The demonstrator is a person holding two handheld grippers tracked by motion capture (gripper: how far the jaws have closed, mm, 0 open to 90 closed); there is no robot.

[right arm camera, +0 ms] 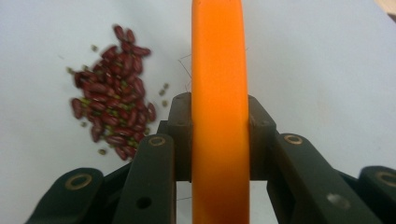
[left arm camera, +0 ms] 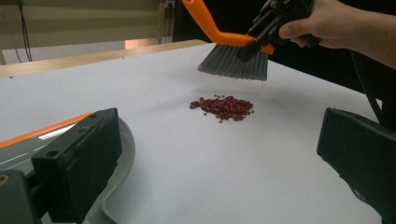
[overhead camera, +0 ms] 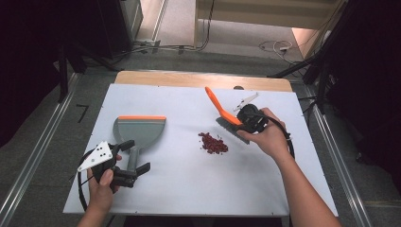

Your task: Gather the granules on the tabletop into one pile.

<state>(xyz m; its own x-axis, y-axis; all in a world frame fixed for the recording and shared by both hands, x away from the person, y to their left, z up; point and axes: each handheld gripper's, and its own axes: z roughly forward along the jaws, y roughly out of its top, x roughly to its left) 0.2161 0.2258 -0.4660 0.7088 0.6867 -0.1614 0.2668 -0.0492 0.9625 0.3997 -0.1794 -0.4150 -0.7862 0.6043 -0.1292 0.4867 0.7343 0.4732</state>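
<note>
High view shows your right claw [overhead camera: 247, 122] clamped on the brush [overhead camera: 222, 111], bristles poised beside the beans [overhead camera: 213, 143] at centre frame, left claw [overhead camera: 133, 156] wide astride the dustpan [overhead camera: 139, 130] handle, ready to receive.

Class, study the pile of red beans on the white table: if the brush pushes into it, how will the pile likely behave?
The pile of beans is loose, separate pieces, so it would probably spread rather than slide as one. The beans look smooth and rounded on a smooth table; some may roll or skitter. The small greenish grains among them might slip between the brush bristles.
</note>
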